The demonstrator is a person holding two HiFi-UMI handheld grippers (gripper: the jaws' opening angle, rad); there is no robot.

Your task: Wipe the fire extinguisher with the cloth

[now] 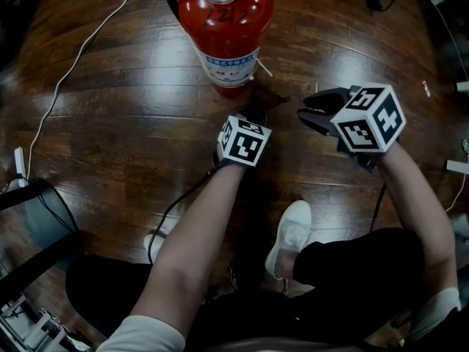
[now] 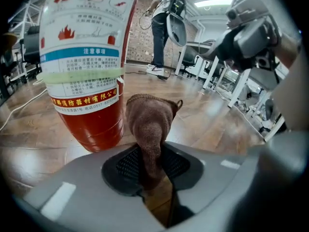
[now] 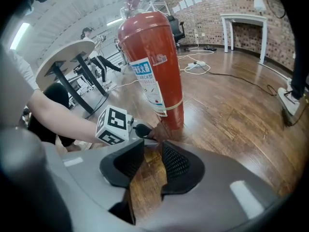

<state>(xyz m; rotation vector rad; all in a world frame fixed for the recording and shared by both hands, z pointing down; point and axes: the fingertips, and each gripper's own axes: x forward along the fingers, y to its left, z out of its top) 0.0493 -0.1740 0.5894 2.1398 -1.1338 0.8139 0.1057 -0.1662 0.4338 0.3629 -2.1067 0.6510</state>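
A red fire extinguisher (image 1: pixel 227 28) with a white label stands upright on the dark wooden floor (image 1: pixel 132 116). My left gripper (image 1: pixel 242 119) is low, just in front of its base. In the left gripper view this gripper (image 2: pixel 150 166) is shut on a brown cloth (image 2: pixel 150 124), which sticks up past the jaws close beside the extinguisher (image 2: pixel 89 66). My right gripper (image 1: pixel 319 110) hovers to the right, jaws open. In the right gripper view it (image 3: pixel 149 161) holds nothing and faces the extinguisher (image 3: pixel 152 66), the left gripper's marker cube (image 3: pixel 114 124) and the cloth (image 3: pixel 161 129).
A white cable (image 1: pixel 80 50) runs across the floor on the left. The person's white shoe (image 1: pixel 289 233) is below the grippers. A black chair base (image 1: pixel 37 204) sits at the left edge. Desks, chairs and a standing person (image 2: pixel 161 28) are farther back.
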